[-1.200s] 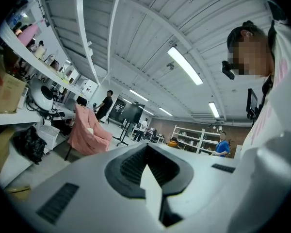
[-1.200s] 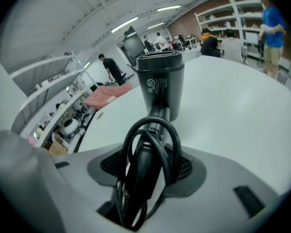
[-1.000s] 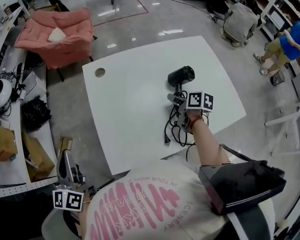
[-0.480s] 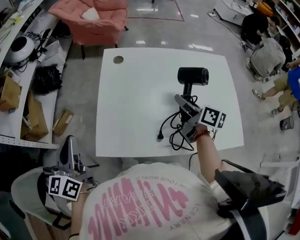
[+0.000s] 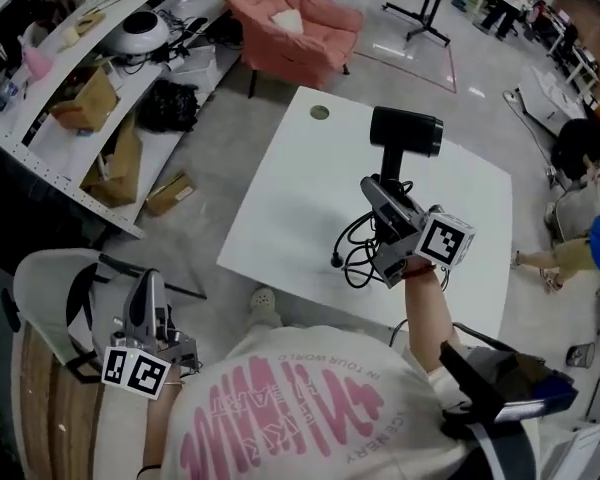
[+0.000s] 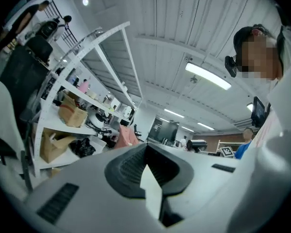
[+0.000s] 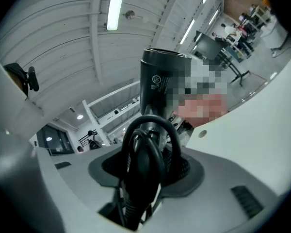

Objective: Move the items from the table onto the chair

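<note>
Hair dryer point(image 5: 405, 133) held above counter point(image 5: 280, 198), handle pinched in right hand-held gripper point(image 5: 375, 188), jaws just closing tighter on it; barrel crosswise above, cord point(image 5: 355, 253) dangling. Left hand-held gripper point(image 5: 148, 288) pressed together, empty, lower left by white chair point(image 5: 40, 278). Pink armchair point(image 5: 290, 18) top centre, beyond counter.

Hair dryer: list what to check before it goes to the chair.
1. Grip: the right gripper has just been closing its jaws, which clamp the hair dryer by its handle, together with loops of cord: ok.
2. Lift: the hair dryer is off the table: ok.
3. Plug clear of the table: cannot tell; it hangs over it.
4. Left gripper free: shut, nothing between: ok.
5. Target chair: cannot tell; pink armchair beyond the table, white chair at the person's left.
</note>
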A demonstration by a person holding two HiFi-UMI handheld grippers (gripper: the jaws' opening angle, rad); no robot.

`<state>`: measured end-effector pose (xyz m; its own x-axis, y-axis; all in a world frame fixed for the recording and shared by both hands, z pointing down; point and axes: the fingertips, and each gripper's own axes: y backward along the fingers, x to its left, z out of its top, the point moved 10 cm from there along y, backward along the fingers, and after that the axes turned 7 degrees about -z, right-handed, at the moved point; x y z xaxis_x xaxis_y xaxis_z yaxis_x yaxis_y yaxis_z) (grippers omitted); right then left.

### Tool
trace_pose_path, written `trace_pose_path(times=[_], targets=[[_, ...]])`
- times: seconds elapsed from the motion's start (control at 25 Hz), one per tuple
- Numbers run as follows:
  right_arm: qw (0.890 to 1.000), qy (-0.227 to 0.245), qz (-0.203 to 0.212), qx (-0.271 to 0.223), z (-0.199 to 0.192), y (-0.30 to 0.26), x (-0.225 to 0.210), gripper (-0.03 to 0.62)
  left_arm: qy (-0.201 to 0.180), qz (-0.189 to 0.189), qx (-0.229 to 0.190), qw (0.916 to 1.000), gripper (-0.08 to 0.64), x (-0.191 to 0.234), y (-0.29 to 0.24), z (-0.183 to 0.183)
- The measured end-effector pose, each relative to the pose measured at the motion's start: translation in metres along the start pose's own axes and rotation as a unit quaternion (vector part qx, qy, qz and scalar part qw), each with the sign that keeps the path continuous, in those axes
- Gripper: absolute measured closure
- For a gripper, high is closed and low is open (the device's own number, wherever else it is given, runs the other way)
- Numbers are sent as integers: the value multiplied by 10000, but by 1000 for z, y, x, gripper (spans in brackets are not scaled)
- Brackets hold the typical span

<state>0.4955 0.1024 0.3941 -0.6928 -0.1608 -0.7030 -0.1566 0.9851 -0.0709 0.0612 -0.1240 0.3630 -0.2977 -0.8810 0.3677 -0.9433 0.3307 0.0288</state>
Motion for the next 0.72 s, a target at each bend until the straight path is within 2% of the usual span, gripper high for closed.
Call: trace_pose_path(times=[0.08,0.2,0.4,0.72], targets=[[9987,157,421,223,-4,-29,20,393,-2,333,-159,9993,551,4,25,3],[9941,246,841,637,-17,-71,47,393,20,868,-373,9955,551,10,62,8],[9791,366,1595,1206,-36,-107,70,393,-57,1709,-675,9830,551,-12,107,1],[9469,640,2409,2031,-91,-157,134,393,-34,2430,-937,9655,551,-11,162,1]])
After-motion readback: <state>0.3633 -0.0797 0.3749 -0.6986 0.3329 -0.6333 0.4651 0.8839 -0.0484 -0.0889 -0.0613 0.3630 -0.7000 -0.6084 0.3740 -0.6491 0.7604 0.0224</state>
